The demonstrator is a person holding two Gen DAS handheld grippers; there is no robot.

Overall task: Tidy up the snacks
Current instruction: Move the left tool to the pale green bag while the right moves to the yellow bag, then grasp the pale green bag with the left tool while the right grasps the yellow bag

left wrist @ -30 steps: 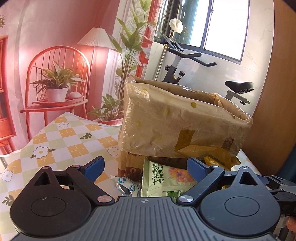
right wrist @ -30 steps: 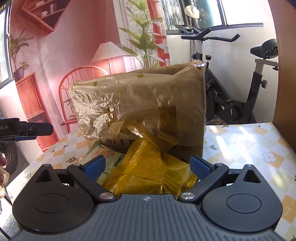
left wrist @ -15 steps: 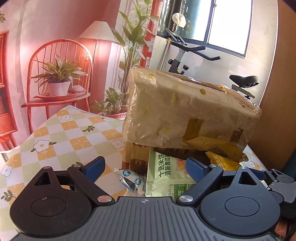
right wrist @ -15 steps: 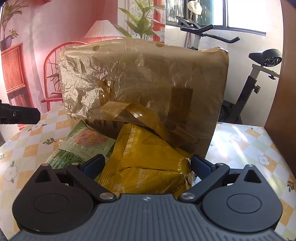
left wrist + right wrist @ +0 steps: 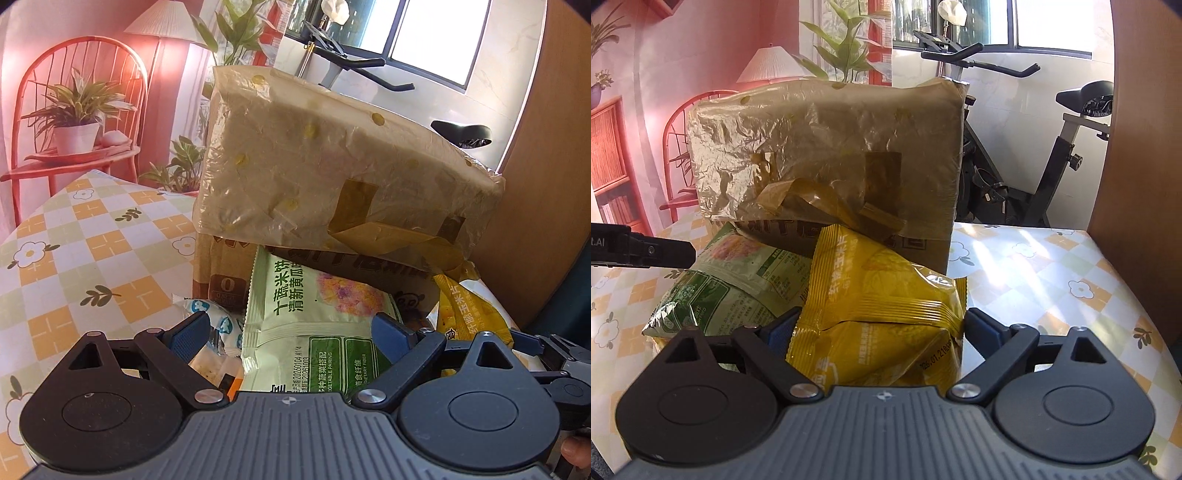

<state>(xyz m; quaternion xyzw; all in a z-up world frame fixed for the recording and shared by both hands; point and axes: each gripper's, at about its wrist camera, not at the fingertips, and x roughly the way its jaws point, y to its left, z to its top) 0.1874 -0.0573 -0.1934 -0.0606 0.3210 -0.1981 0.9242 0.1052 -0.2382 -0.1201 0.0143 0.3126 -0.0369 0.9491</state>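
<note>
Two grippers face a pile of snacks on the checked tablecloth [image 5: 1052,266]. Biggest is the cardboard box [image 5: 332,177], wrapped in crinkled plastic and loose brown tape; it stands behind the packets, which lean against its lower edge. Next comes the green packet [image 5: 314,325], lying flat in front of the box. Beside it, nearer the right gripper, is the yellow packet [image 5: 882,317], propped against the box. Smallest is a white and blue packet [image 5: 218,328] at the green one's left edge.

The right gripper [image 5: 879,328] has the yellow packet between its jaws, which have just been closing on it; the pads sit at the packet's crimped sides, and I judge they are not yet pressing, so the grip is still released. A good pick would squeeze the packet across its puffed middle, not the thin seam, and lift it clear of the loose tape.

The left gripper [image 5: 288,328] is spread wide around the green packet's top edge, holding nothing. Both grippers point forward and downward towards the pile.
</note>
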